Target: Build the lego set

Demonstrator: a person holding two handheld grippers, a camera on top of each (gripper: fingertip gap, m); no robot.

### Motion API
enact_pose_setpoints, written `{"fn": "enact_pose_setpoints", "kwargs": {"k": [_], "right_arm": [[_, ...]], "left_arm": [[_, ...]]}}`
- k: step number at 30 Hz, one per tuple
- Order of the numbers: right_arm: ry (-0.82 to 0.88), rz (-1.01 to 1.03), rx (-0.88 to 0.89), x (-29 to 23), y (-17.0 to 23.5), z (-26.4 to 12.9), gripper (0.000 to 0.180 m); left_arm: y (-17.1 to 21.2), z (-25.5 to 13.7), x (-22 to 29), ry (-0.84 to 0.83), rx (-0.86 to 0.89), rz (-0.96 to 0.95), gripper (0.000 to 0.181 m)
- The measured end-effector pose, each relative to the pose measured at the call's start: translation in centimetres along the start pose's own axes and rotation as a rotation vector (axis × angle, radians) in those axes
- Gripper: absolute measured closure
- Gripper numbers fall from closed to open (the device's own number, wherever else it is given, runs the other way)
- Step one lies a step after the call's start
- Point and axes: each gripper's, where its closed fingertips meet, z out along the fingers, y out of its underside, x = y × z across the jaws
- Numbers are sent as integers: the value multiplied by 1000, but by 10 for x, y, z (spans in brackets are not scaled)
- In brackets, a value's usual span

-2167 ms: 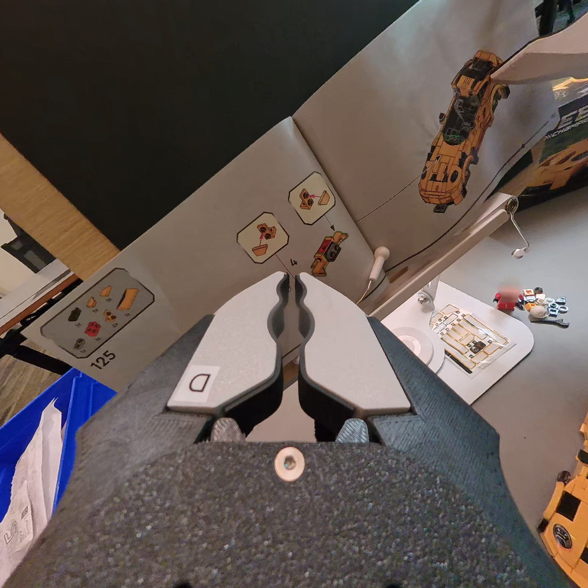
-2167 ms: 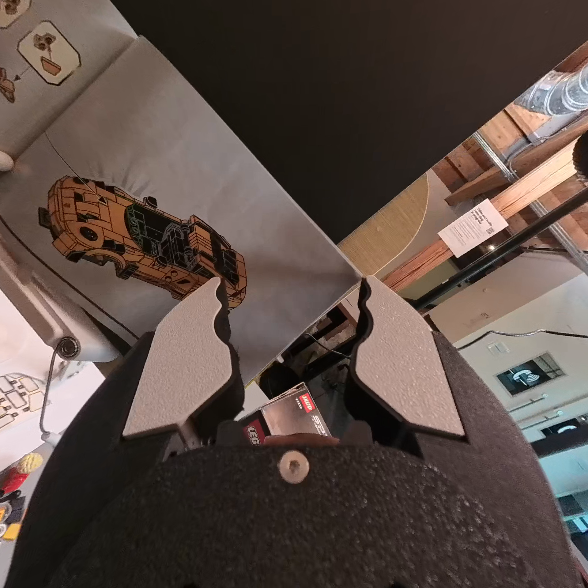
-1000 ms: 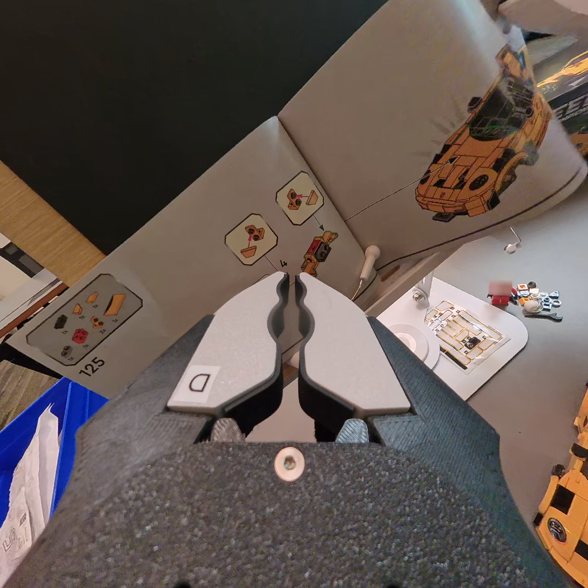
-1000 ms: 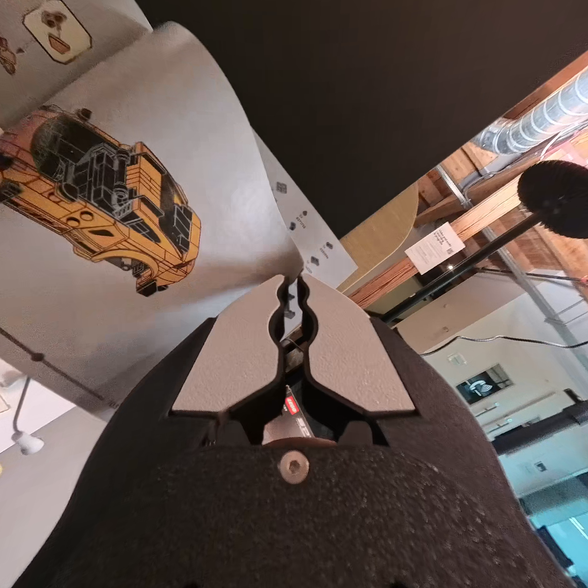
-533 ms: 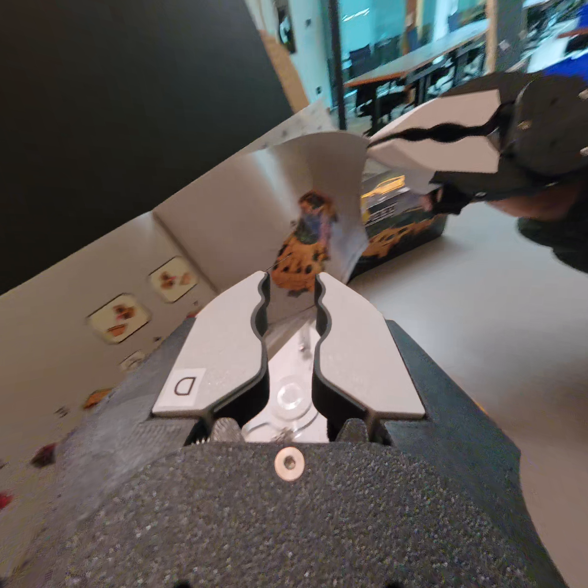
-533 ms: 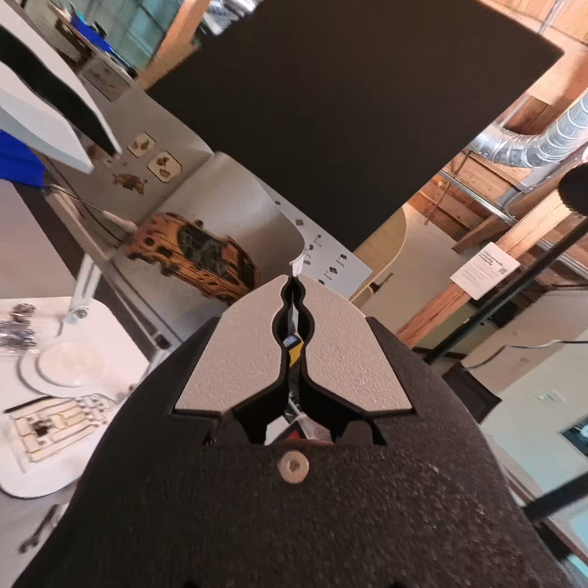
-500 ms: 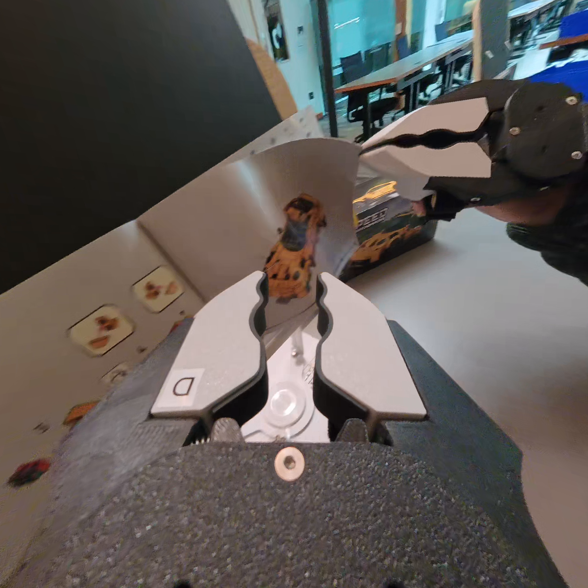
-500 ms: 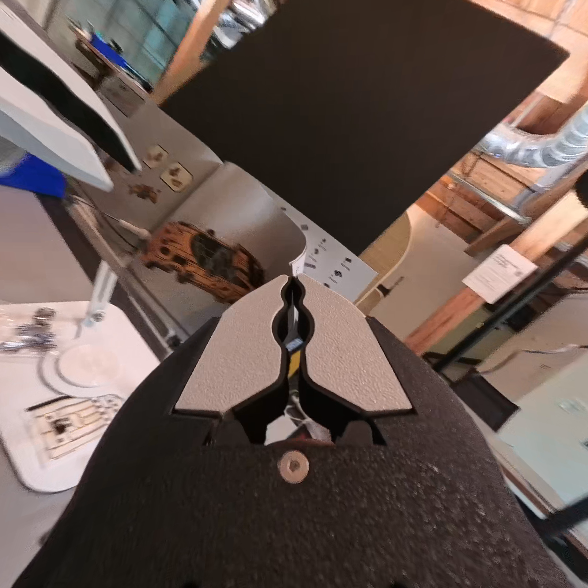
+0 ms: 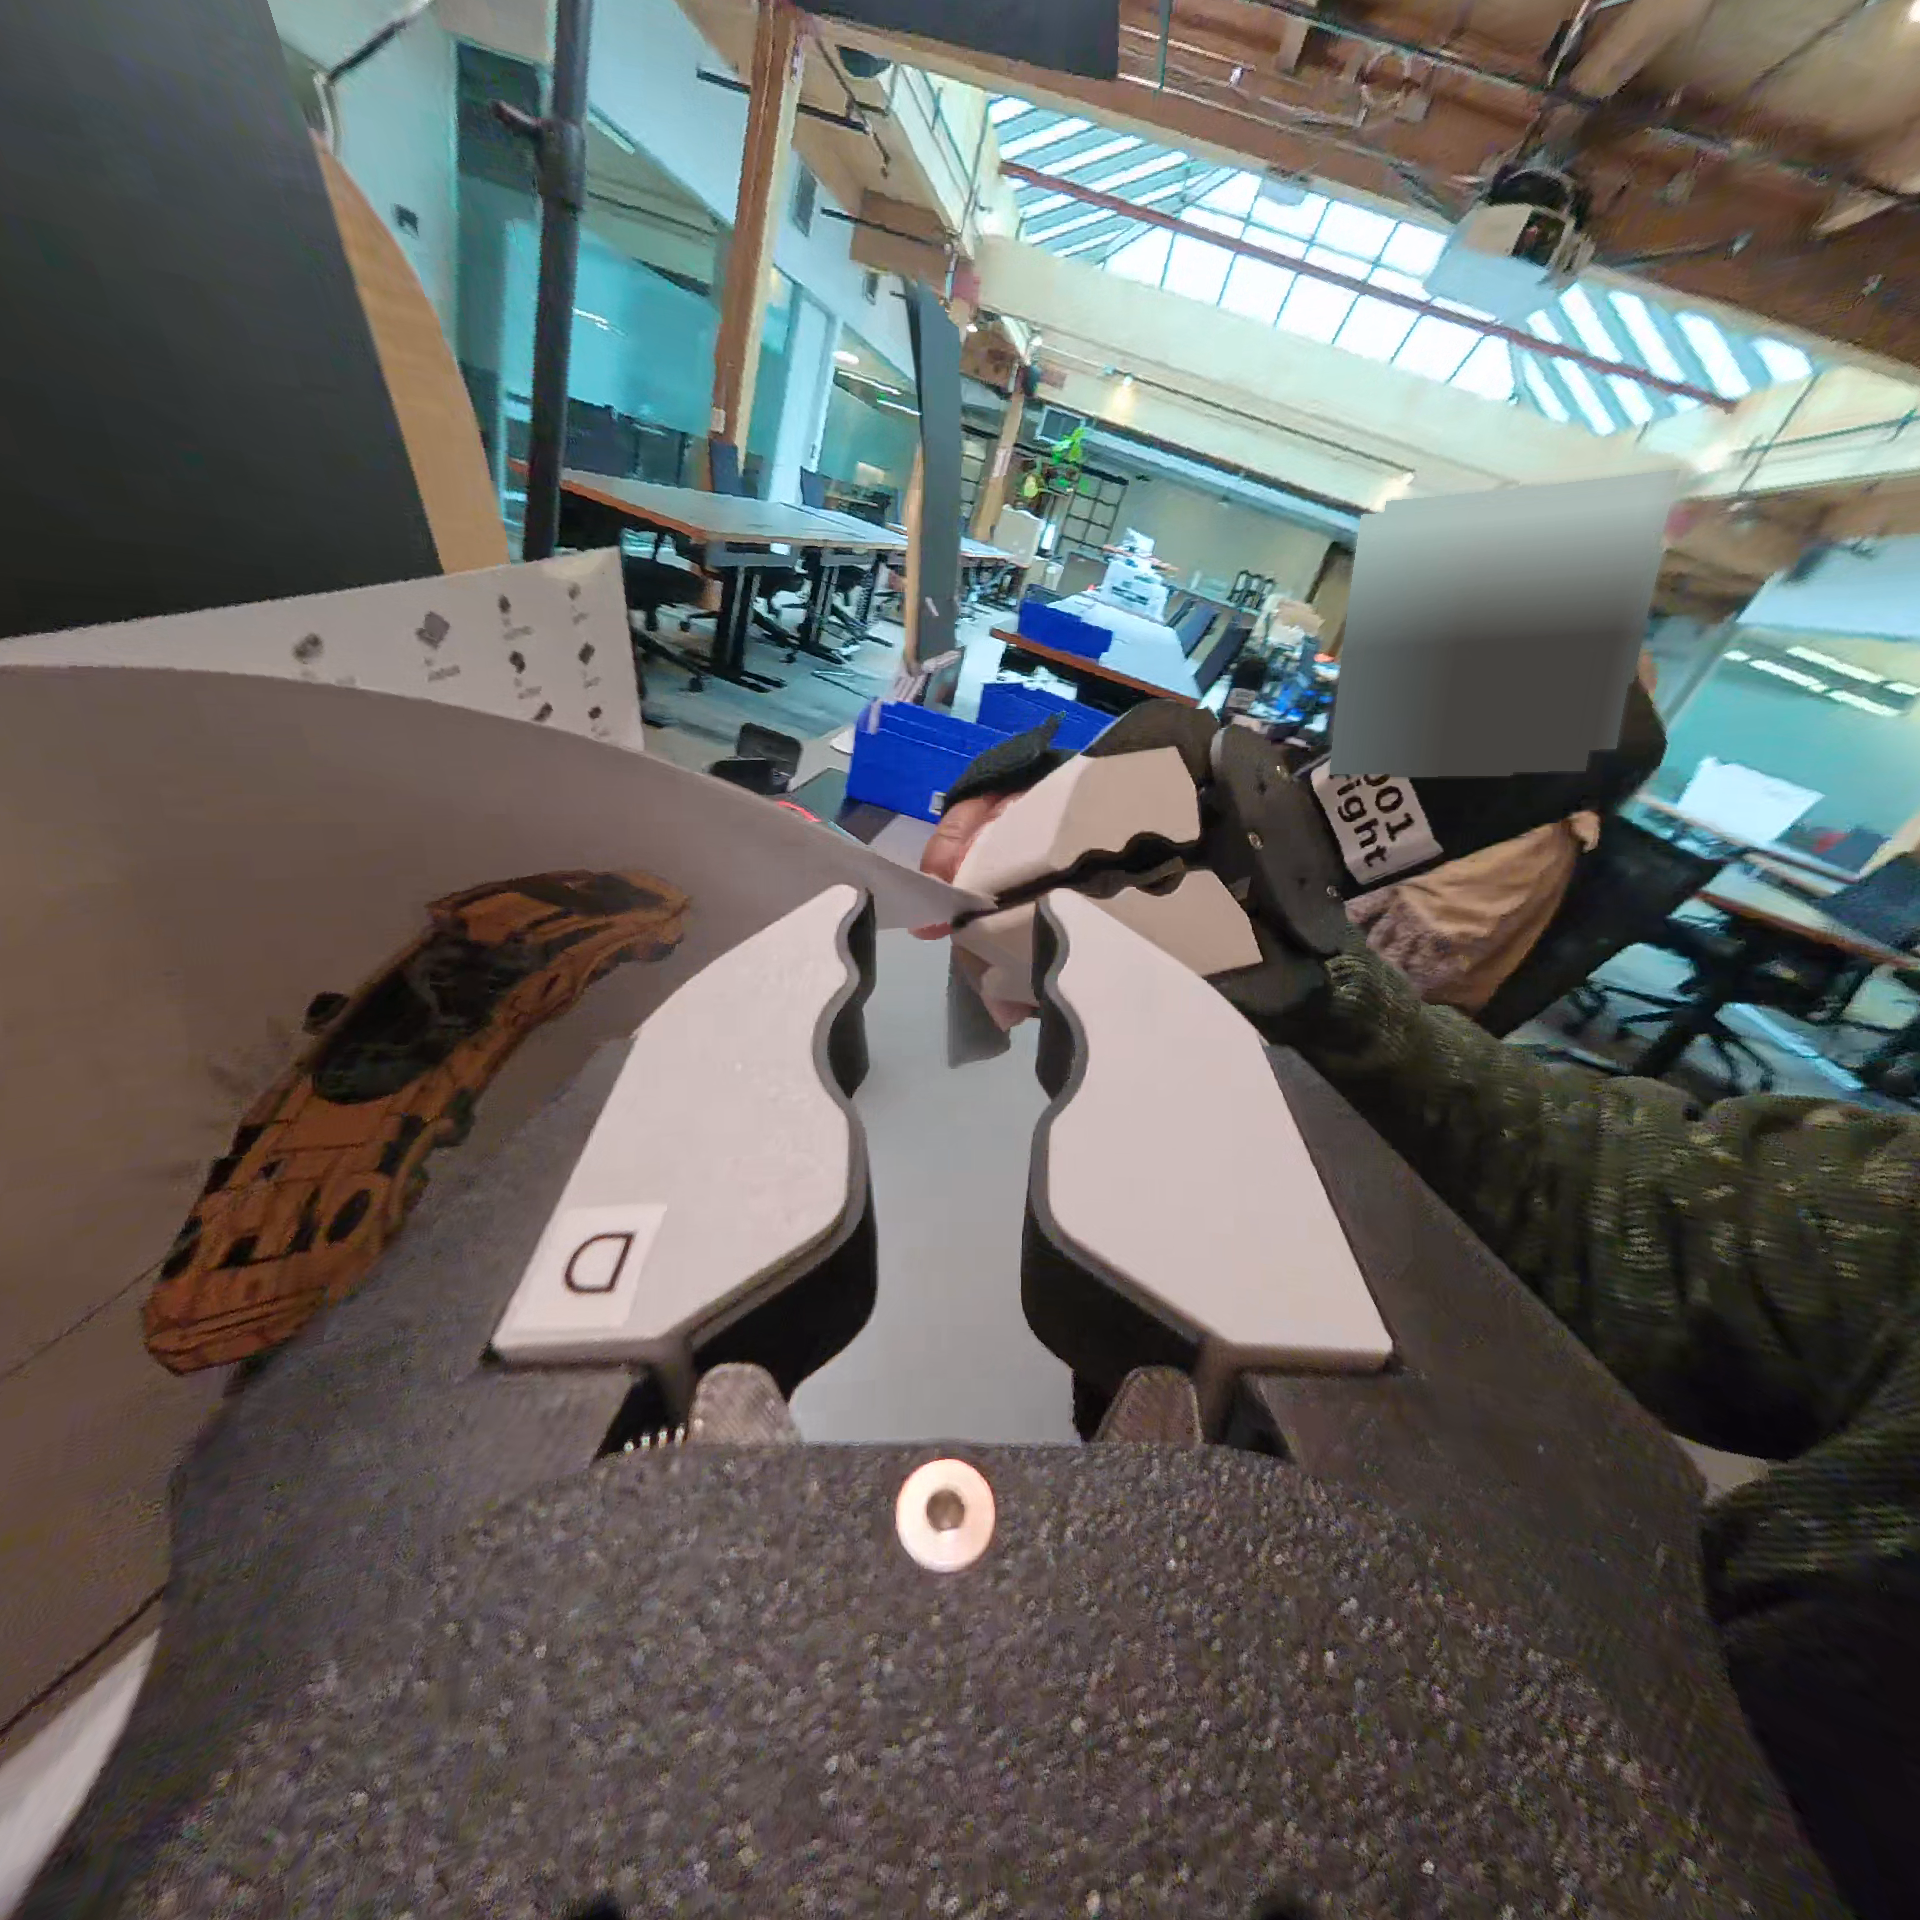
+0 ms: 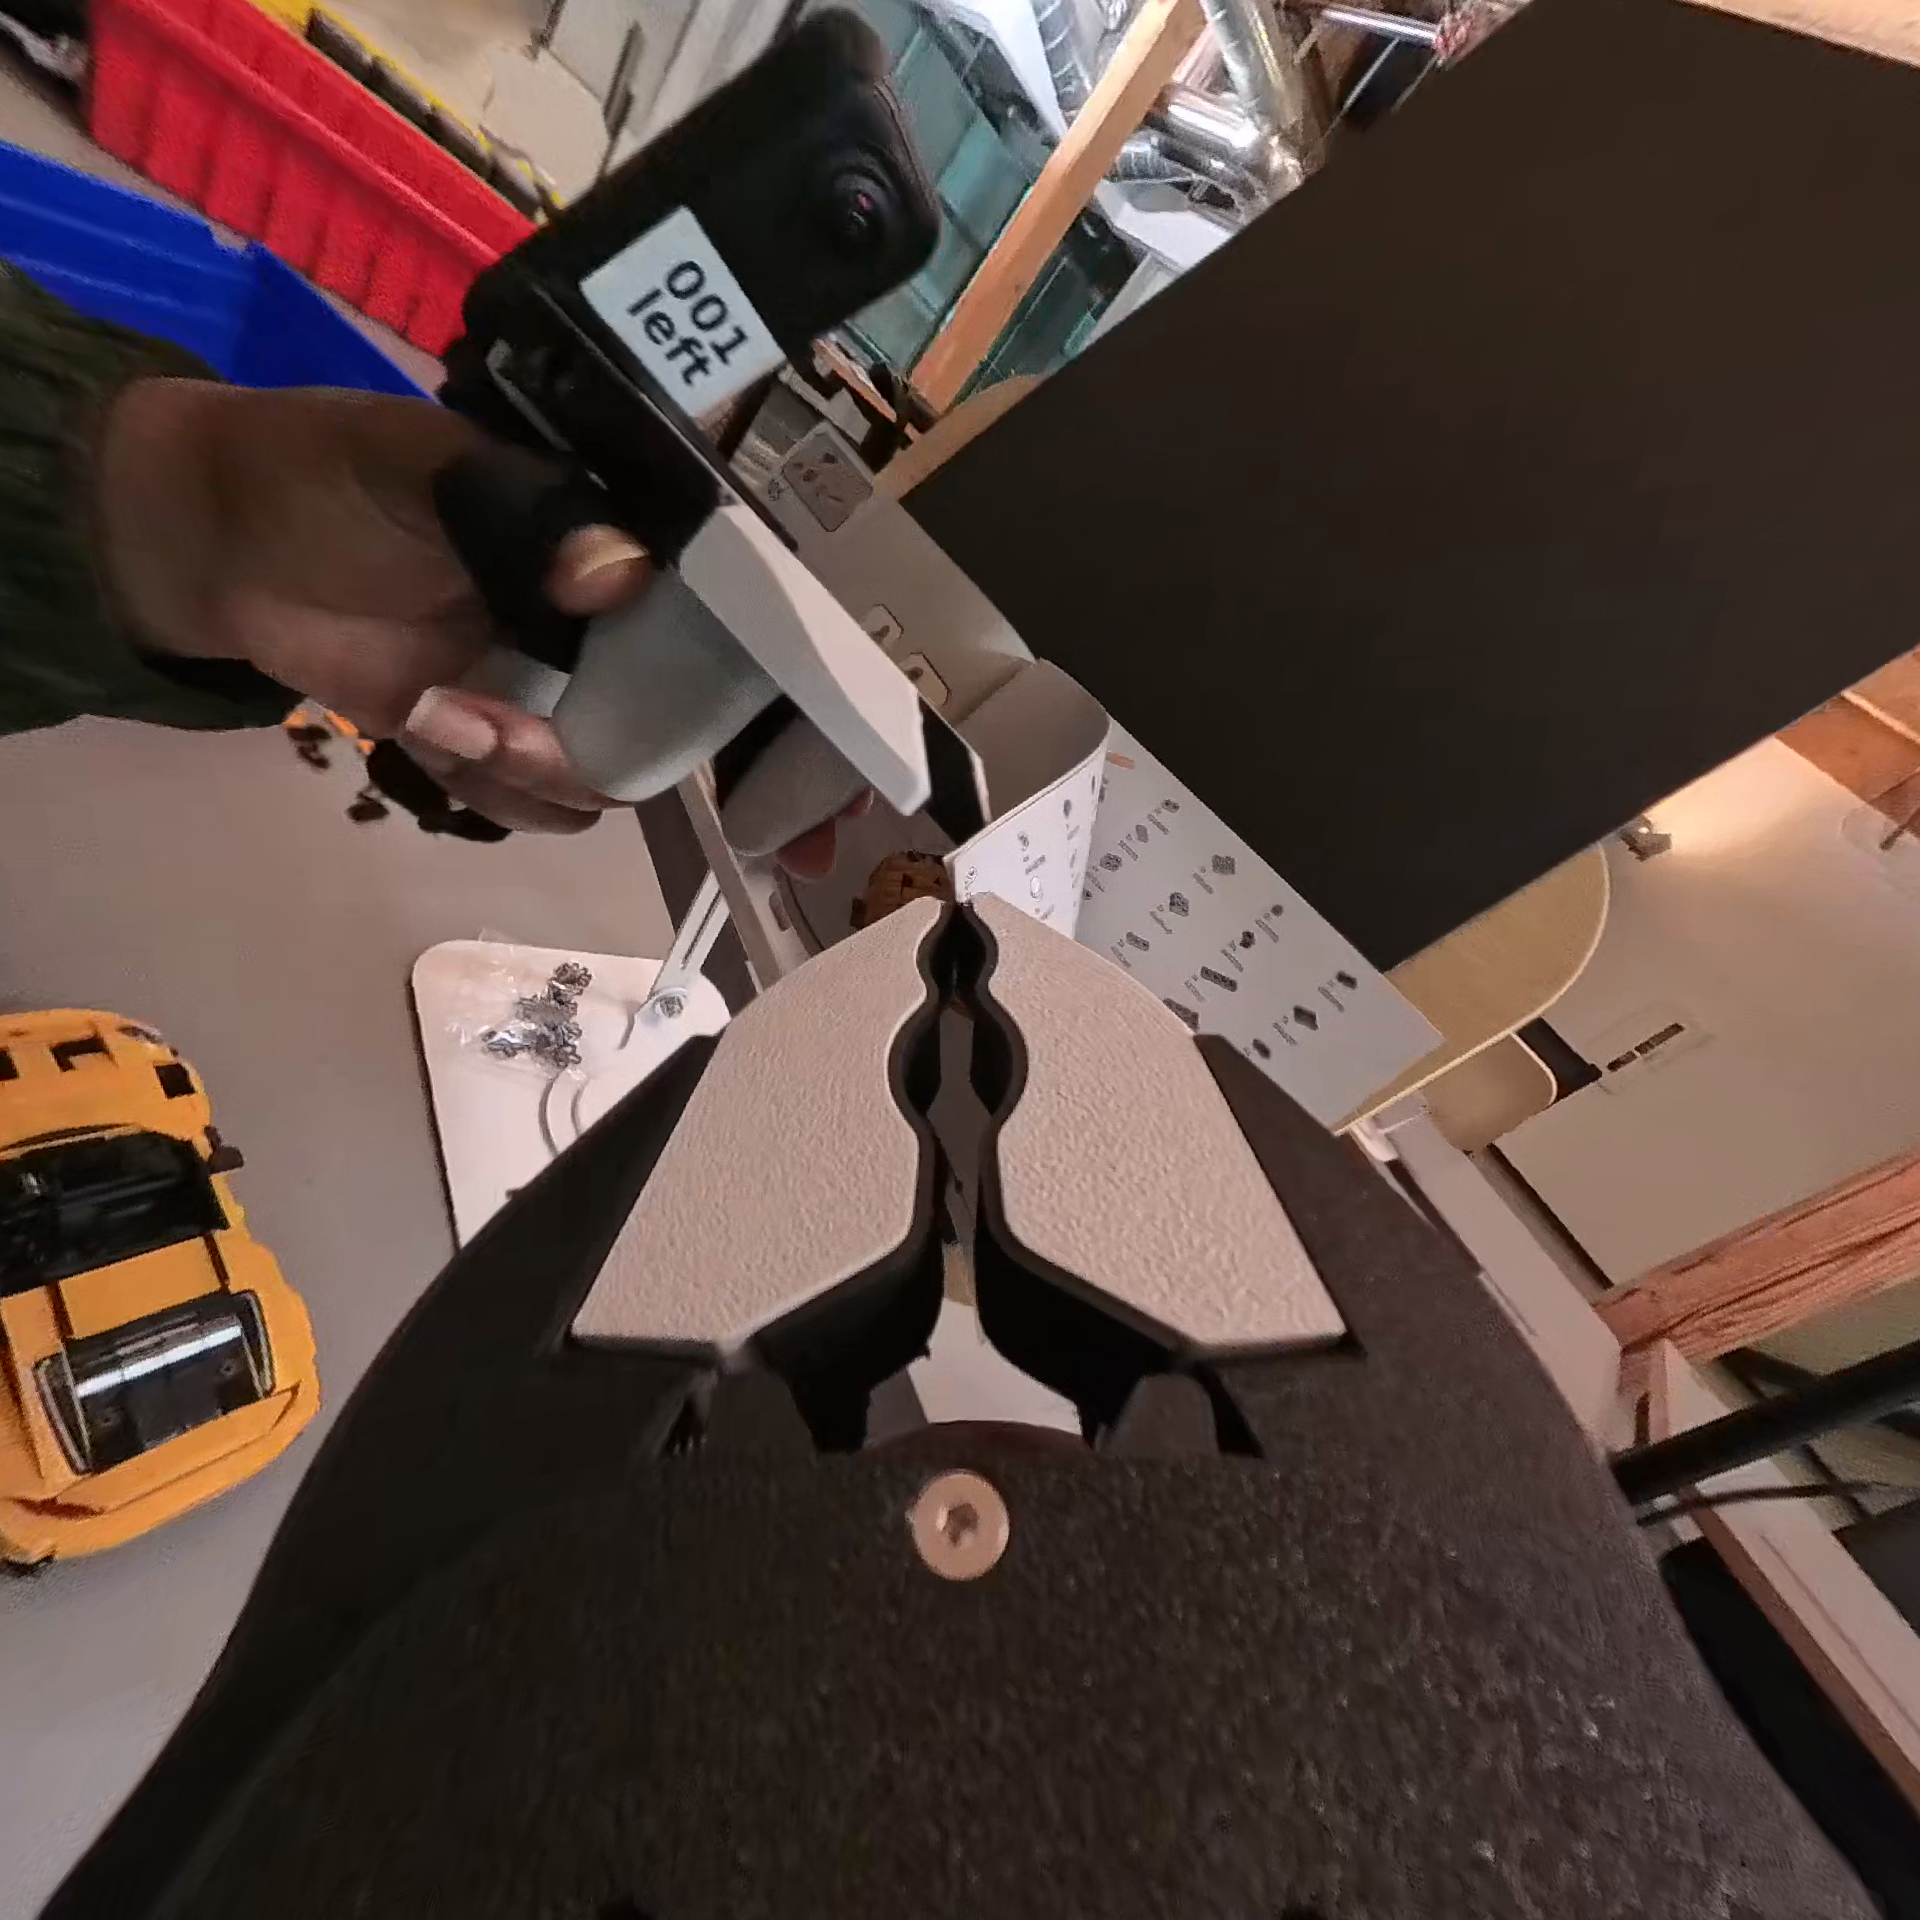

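Observation:
The instruction booklet's page (image 9: 312, 831), printed with an orange car (image 9: 416, 1091), curls up from the left. My right gripper (image 10: 958, 914) is shut on that page's free edge (image 10: 1060, 748); it also shows in the left wrist view (image 9: 971, 914), pinching the page corner. My left gripper (image 9: 951, 914) is open and empty, its fingertips on either side of the pinched corner, just short of it. It also shows in the right wrist view (image 10: 925, 779), held by a hand. The built yellow lego car (image 10: 114, 1278) sits on the grey table at the left.
The booklet stand's white base (image 10: 468, 1101) carries a clear bag of small parts (image 10: 540, 1013). A parts-list page (image 10: 1195, 935) lies behind the lifted page. Blue bin (image 10: 156, 281) and red bin (image 10: 260, 145) stand at the far left. A black board (image 10: 1455, 416) rises behind. From either gripper's tips it is about 25 centimetres to the built yellow lego car (image 10: 114, 1278).
My right gripper shut on the page edge and lifted it over. My left gripper opened and swung right, up to the pinched corner.

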Motion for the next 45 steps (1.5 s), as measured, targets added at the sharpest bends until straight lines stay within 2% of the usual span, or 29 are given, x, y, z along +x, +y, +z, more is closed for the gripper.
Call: {"fn": "enact_pose_setpoints", "kwargs": {"k": [11,27,29,30,35,45], "right_arm": [[-23,-16,8,-10,-6,1,180],[-27,27,29,-10,-7,-2,180],[-31,22,27,-12,-7,-1,180],[-34,20,26,-12,-7,-1,180],[-43,14,31,-15,-9,-1,180],[-45,28,39,-16,-10,-3,180]], "left_arm": [[6,-5,8,77,8,-9,181],[10,-6,12,53,-27,53,181],[10,-4,15,71,-27,46,161],[11,-3,16,77,-28,35,159],[12,-3,14,83,-30,36,181],[9,-11,14,68,-36,78,181]]}}
